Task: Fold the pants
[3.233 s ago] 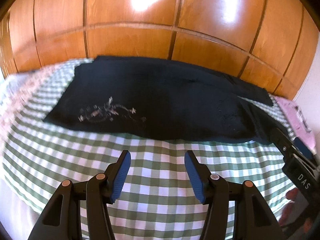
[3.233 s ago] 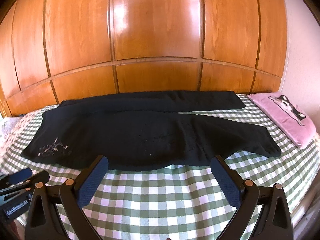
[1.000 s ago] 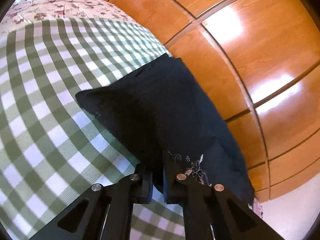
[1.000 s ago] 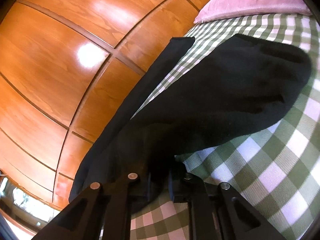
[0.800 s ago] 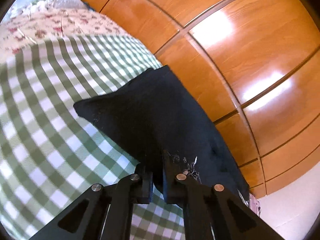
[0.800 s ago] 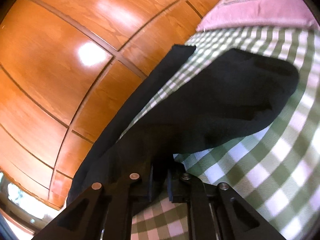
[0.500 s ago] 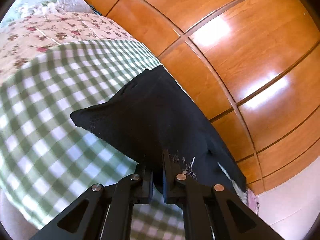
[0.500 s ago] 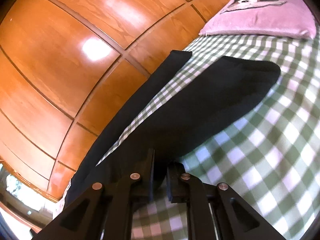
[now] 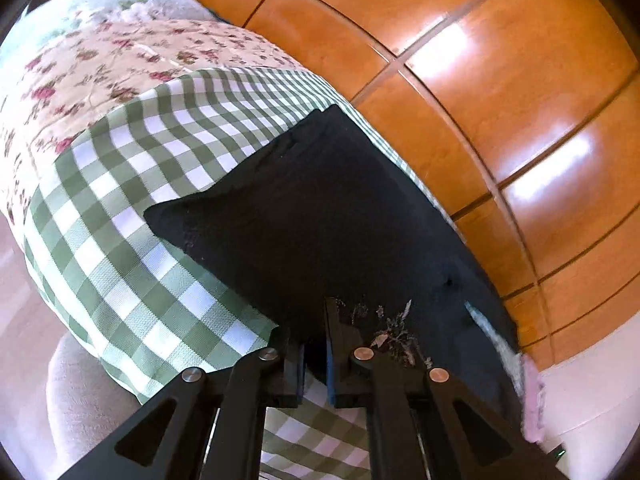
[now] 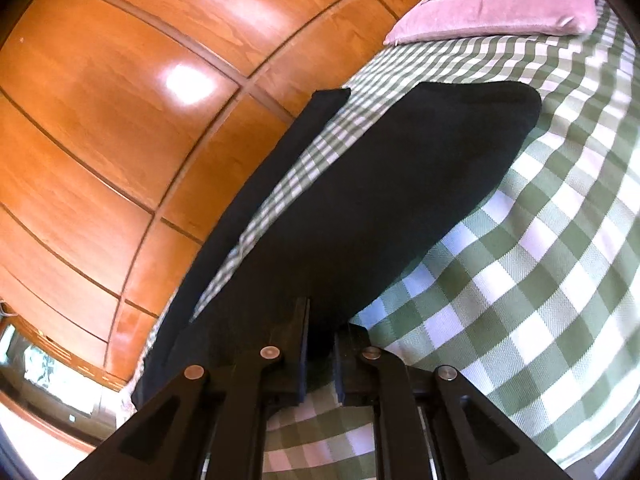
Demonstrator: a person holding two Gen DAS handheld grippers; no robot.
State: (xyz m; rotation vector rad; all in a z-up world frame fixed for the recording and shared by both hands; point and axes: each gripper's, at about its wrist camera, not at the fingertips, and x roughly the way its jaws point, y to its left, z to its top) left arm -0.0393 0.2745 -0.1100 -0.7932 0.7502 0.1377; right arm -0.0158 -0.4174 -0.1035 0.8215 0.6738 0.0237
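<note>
Black pants (image 9: pixel 320 216) lie on a green-and-white checked bedsheet (image 9: pixel 132 272). My left gripper (image 9: pixel 316 344) is shut on the near edge of the pants at the waist end, beside a pale embroidered pattern (image 9: pixel 394 330). In the right wrist view my right gripper (image 10: pixel 320 340) is shut on the near edge of the pants (image 10: pixel 400 196) at the leg, and the cloth is lifted off the sheet there. The near leg's cuff (image 10: pixel 508 108) rests on the sheet. The far leg (image 10: pixel 280 160) runs along the wooden panels.
Glossy wooden panels (image 9: pixel 500 80) rise right behind the bed. A floral bedspread (image 9: pixel 100 60) covers the left end of the bed, and its edge drops to the floor (image 9: pixel 16 272). A pink pillow (image 10: pixel 500 4) lies at the right end.
Both grippers closed on the near edge of the pants about a second ago and have since drawn back and up, lifting that edge. More bed edge and floor show in the left view.
</note>
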